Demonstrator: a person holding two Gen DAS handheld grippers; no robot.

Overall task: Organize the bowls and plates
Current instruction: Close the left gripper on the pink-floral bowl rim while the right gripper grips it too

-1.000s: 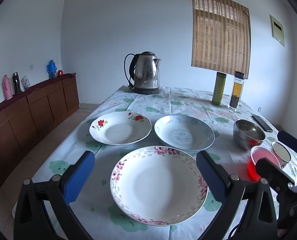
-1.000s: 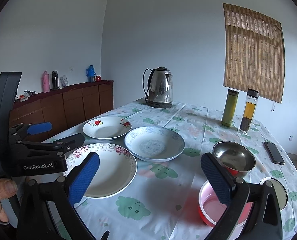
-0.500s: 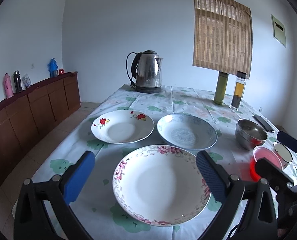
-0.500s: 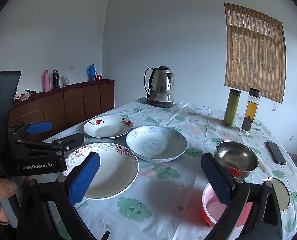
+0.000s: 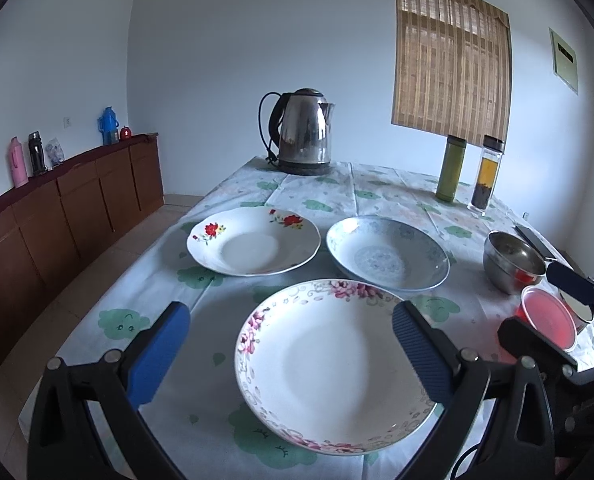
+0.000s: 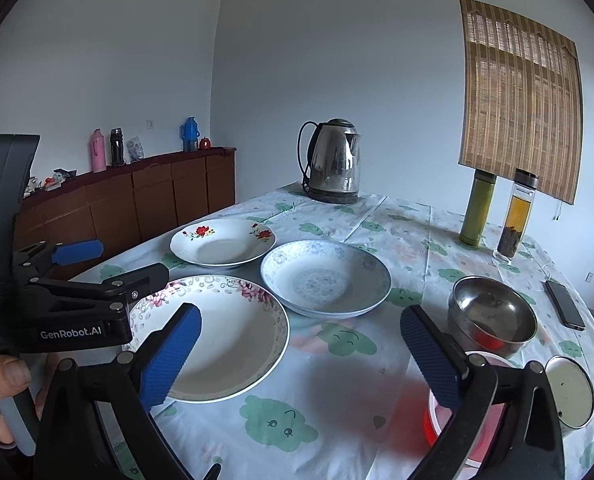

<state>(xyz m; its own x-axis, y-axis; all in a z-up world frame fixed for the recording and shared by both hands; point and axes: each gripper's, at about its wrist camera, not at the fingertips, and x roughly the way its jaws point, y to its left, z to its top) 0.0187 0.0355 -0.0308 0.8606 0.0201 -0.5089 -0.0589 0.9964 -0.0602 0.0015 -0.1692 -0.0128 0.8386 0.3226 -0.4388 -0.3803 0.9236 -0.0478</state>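
Observation:
A pink-flowered white plate [image 5: 329, 368] [image 6: 225, 340] lies nearest on the table. Behind it lie a red-flowered plate [image 5: 253, 242] [image 6: 223, 242] and a blue-patterned deep plate [image 5: 387, 254] [image 6: 325, 278]. A steel bowl [image 5: 511, 258] [image 6: 493, 314], a red plastic bowl [image 5: 547, 320] [image 6: 481, 416] and a small white bowl [image 6: 571, 392] sit at the right. My left gripper [image 5: 289, 350] is open and empty, its jaws either side of the pink-flowered plate, above it. My right gripper [image 6: 301, 350] is open and empty over bare cloth between that plate and the red bowl.
A steel kettle [image 5: 305, 134] stands at the table's far end. A green flask [image 5: 451, 170] and a glass tea bottle [image 5: 487, 174] stand far right. A phone [image 6: 565, 306] lies by the right edge. A wooden sideboard [image 5: 57, 216] runs along the left wall.
Both views shifted slightly; the plates sit a little further right in the left wrist view. Nothing on the table has moved and both grippers stay open.

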